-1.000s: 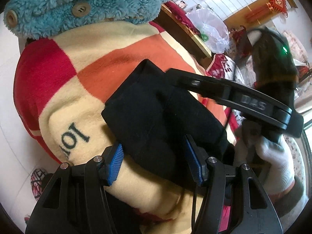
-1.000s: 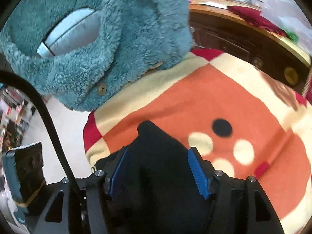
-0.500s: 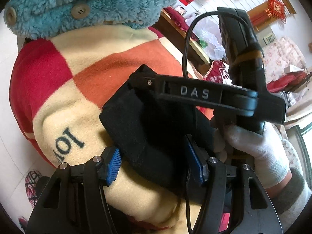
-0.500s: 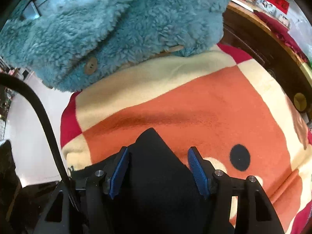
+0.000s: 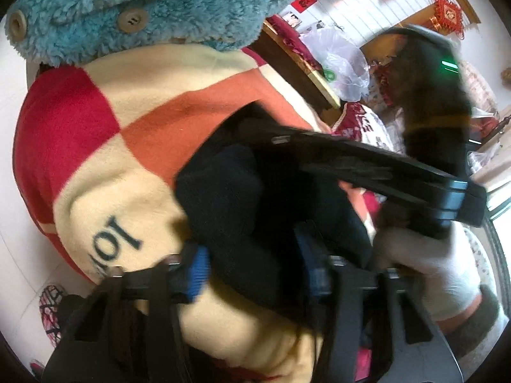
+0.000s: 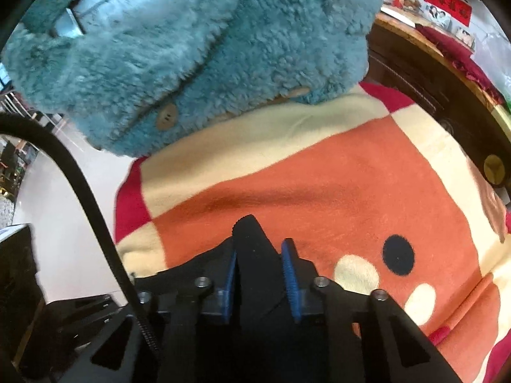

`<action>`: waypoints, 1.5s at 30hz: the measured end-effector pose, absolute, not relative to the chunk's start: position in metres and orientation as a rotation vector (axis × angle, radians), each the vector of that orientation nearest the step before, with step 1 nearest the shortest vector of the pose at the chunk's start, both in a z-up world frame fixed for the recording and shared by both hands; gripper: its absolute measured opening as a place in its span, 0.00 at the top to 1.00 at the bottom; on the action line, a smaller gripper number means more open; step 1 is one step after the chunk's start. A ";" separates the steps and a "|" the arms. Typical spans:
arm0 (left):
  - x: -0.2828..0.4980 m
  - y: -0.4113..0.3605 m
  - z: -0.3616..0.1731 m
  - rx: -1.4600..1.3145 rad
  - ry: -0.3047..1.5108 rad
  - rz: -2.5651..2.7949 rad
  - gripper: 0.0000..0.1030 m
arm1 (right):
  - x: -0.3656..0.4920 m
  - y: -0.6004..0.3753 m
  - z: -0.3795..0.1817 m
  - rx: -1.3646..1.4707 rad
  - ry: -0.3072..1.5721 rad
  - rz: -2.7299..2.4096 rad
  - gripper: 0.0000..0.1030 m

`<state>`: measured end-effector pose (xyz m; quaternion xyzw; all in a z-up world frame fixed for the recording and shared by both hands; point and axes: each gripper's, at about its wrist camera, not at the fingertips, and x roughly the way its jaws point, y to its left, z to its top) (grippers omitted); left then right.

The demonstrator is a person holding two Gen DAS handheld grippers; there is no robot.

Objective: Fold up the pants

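Checked blanket, in red, orange and cream, covers the surface beneath everything; dark lettering shows on a cream patch at its near left edge. The blanket serves as landmark.

Teal fleece garment with tan buttons lies across the blanket's far end, overlapping its edge.

Black pants, bunched into a folded mass, lie on the blanket's near middle, over the orange and cream squares. One pointed corner of the pants sticks up toward the blanket's centre in the right wrist view.

Left tool: jaws have just been closing, blue pads now narrow and pressed against both sides of the pants bundle at the blanket's near edge.

Right tool: jaws have just been closing as well, pads narrow, pinching the pointed corner of the pants above the orange square.

White-gloved hand carries the right tool, at the blanket's right side; motion blur softens it.
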<state>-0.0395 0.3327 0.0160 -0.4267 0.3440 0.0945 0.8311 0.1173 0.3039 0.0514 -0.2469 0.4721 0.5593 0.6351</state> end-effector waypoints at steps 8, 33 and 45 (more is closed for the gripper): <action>-0.043 0.335 0.042 -0.819 0.640 0.136 0.83 | 0.139 0.267 0.103 -0.292 1.038 1.337 0.86; -0.035 0.328 0.019 -0.953 0.721 0.155 0.36 | 0.142 0.313 0.045 -0.688 1.171 1.307 0.52; -0.034 0.337 0.013 -1.008 0.669 0.140 0.35 | 0.127 0.311 0.057 -0.705 1.065 1.395 0.88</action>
